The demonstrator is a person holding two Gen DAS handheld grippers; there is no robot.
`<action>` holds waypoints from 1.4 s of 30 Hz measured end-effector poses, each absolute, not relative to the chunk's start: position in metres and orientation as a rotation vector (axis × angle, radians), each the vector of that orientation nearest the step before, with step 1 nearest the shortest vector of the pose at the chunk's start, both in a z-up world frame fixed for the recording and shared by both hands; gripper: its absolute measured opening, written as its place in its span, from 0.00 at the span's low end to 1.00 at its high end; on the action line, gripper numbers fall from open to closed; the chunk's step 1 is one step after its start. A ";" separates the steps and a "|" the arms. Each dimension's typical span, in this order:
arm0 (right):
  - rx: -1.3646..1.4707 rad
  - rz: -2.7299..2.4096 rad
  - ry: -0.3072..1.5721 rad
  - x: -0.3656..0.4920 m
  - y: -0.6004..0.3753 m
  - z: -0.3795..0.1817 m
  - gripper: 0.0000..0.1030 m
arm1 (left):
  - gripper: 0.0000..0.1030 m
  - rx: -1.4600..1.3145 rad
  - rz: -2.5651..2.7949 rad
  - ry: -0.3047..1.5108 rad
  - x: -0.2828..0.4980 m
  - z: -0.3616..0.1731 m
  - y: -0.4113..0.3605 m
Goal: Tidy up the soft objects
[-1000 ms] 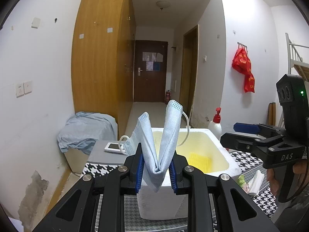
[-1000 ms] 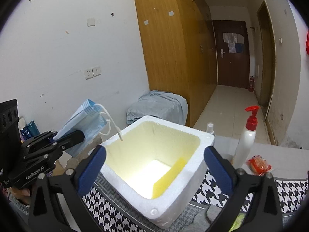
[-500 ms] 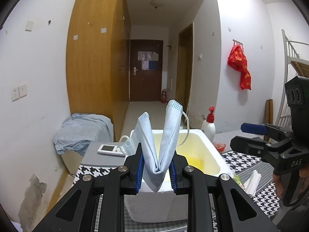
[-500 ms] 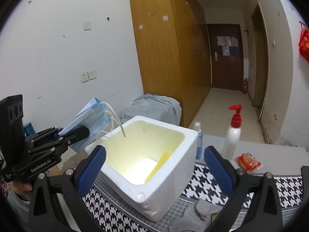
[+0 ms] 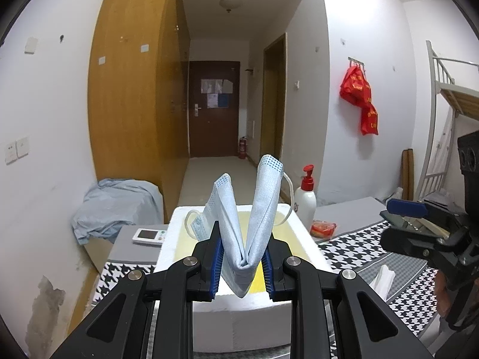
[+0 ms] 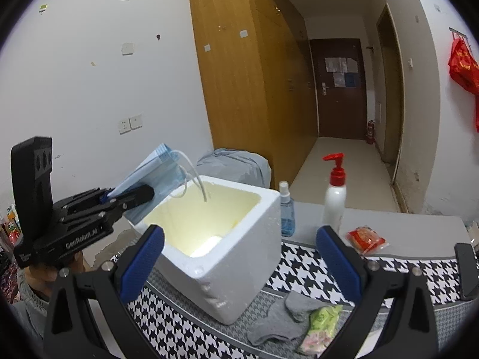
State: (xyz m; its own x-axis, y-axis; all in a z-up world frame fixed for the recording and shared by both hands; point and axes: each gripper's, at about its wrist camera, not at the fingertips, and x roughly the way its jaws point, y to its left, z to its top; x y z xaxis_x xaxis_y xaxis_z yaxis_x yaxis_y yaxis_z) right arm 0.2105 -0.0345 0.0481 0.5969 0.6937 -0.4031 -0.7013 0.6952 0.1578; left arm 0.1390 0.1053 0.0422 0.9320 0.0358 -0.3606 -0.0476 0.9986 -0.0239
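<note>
Over foam box (image 5: 230, 323), left gripper (image 5: 242, 264) clamping folded mask (image 5: 245, 224)

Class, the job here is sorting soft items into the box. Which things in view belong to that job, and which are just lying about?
Belongs to the job:
face mask, held in the left tool
foam box
grey sock
tissue pack

Just lying about:
pump bottle
spray bottle
remote control
red snack packet
</note>
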 end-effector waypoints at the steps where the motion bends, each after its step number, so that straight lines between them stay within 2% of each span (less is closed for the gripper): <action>1: -0.019 0.804 0.460 0.210 -0.037 0.047 1.00 | 0.24 -0.033 0.041 0.368 0.140 0.043 0.105; 22: -0.015 0.758 0.466 0.203 -0.058 0.041 1.00 | 0.24 -0.011 0.045 0.390 0.157 0.039 0.097; 24: -0.014 0.756 0.464 0.204 -0.059 0.041 1.00 | 0.26 -0.005 0.055 0.391 0.159 0.039 0.097; 26: -0.014 0.755 0.462 0.204 -0.060 0.042 1.00 | 0.41 -0.002 0.068 0.394 0.160 0.039 0.097; 27: -0.014 0.755 0.460 0.204 -0.060 0.042 1.00 | 0.45 -0.007 0.072 0.393 0.160 0.039 0.098; 29: -0.014 0.755 0.457 0.203 -0.060 0.042 1.00 | 0.63 -0.014 0.079 0.386 0.160 0.040 0.099; 30: -0.013 0.754 0.459 0.203 -0.061 0.042 1.00 | 0.68 -0.017 0.083 0.383 0.160 0.040 0.099; 32: -0.014 0.752 0.460 0.204 -0.061 0.042 1.00 | 0.84 -0.026 0.086 0.373 0.158 0.041 0.100; 37: -0.009 0.749 0.457 0.203 -0.064 0.042 1.00 | 0.96 -0.030 0.095 0.350 0.155 0.044 0.100; 42: -0.004 0.747 0.453 0.202 -0.067 0.042 1.00 | 0.97 -0.029 0.094 0.338 0.148 0.045 0.097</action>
